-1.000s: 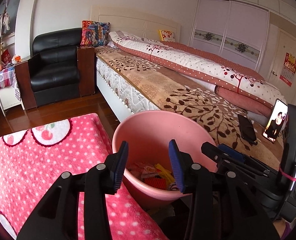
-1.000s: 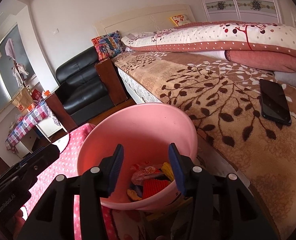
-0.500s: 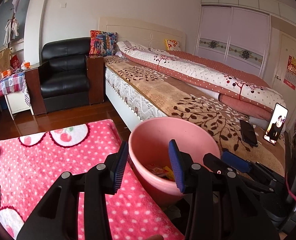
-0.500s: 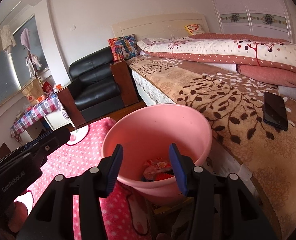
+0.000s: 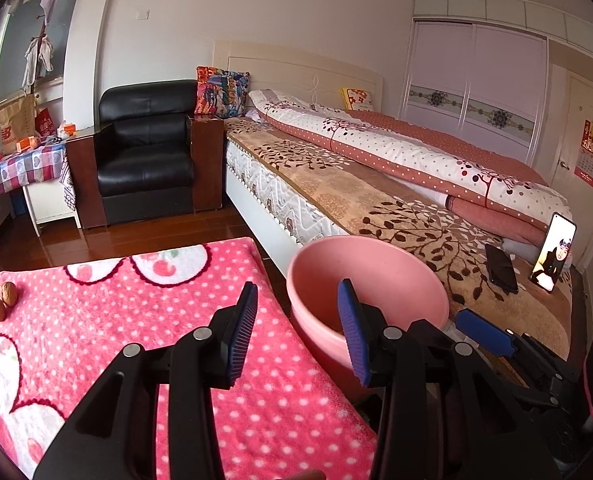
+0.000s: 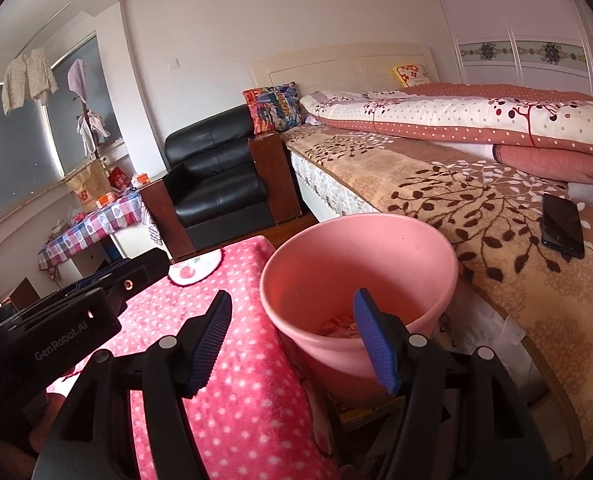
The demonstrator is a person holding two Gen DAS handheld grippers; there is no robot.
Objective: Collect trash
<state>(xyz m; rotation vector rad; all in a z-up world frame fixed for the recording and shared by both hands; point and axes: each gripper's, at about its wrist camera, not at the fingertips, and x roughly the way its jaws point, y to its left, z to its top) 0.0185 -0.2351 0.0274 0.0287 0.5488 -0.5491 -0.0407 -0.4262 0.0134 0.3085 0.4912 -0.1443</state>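
Note:
A pink plastic bin [image 5: 328, 344] stands on the floor between the bed and a table covered in a pink polka-dot cloth [image 5: 96, 320]. In the right wrist view the bin [image 6: 412, 280] holds some wrappers [image 6: 338, 326] at its bottom. My left gripper [image 5: 296, 338] is open and empty, raised over the table's right edge beside the bin. My right gripper [image 6: 292, 346] is open and empty, raised near the bin's near rim. Two walnuts [image 5: 4, 300] lie at the cloth's far left.
A bed [image 5: 376, 200] with a leaf-patterned blanket runs along the right, with two phones [image 5: 500, 268] on it. A black armchair [image 5: 144, 160] stands at the back. A small table with a checked cloth [image 5: 20, 168] stands at far left.
Both grippers have pulled back and risen from over the bin, swinging left. More of the pink cloth and the walnuts have come into view. Both stay open.

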